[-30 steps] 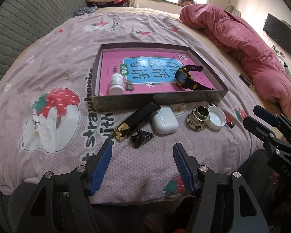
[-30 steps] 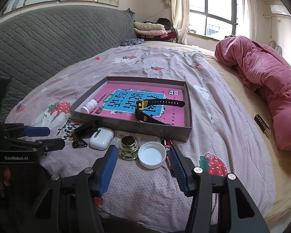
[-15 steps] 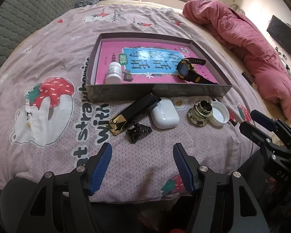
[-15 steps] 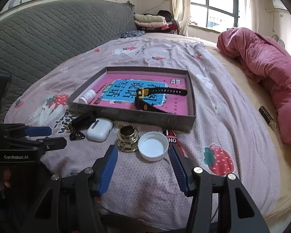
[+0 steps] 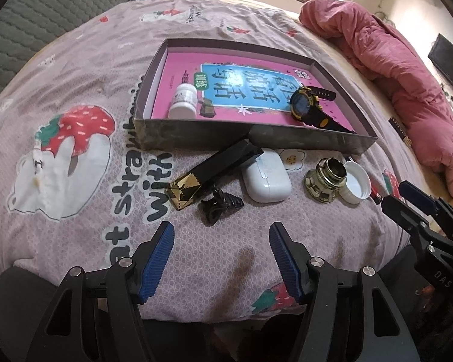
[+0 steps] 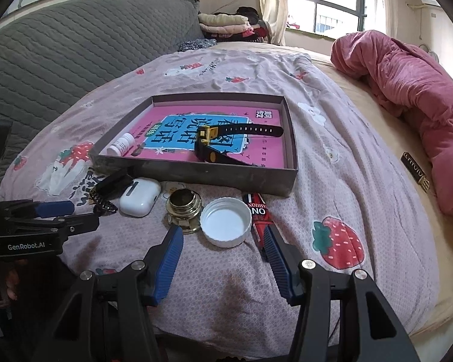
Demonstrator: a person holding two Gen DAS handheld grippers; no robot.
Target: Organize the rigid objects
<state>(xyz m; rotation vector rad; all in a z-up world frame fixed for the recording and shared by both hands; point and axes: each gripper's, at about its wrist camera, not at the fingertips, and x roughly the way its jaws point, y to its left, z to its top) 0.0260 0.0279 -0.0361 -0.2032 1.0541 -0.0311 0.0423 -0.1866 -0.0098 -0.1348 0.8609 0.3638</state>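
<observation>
The left gripper (image 5: 222, 249) has its blue ribbed jaws apart, with nothing between them, above the pink strawberry-print bedsheet (image 5: 75, 69). The right gripper (image 6: 223, 249) is also spread wide and empty.

The landmark is the shallow grey cardboard tray (image 5: 302, 140) with a pink book cover as its floor. Just before its near wall lies a row of things on the sheet: a black and gold faceted bar (image 5: 214, 172) that leans with one end at the wall, a small black hair claw (image 5: 220, 203), a white glossy earbud case (image 5: 267, 178), a round brass-coloured jar (image 6: 184, 205), a white plastic lid (image 6: 226, 221) touching the jar, and a red printed stick (image 6: 258, 214), perhaps a pen; it is partly hidden.

Inside the tray lie a white pill bottle (image 5: 184, 101), on its side at the left, and a black and yellow wristwatch (image 5: 305, 107) at the right.
</observation>
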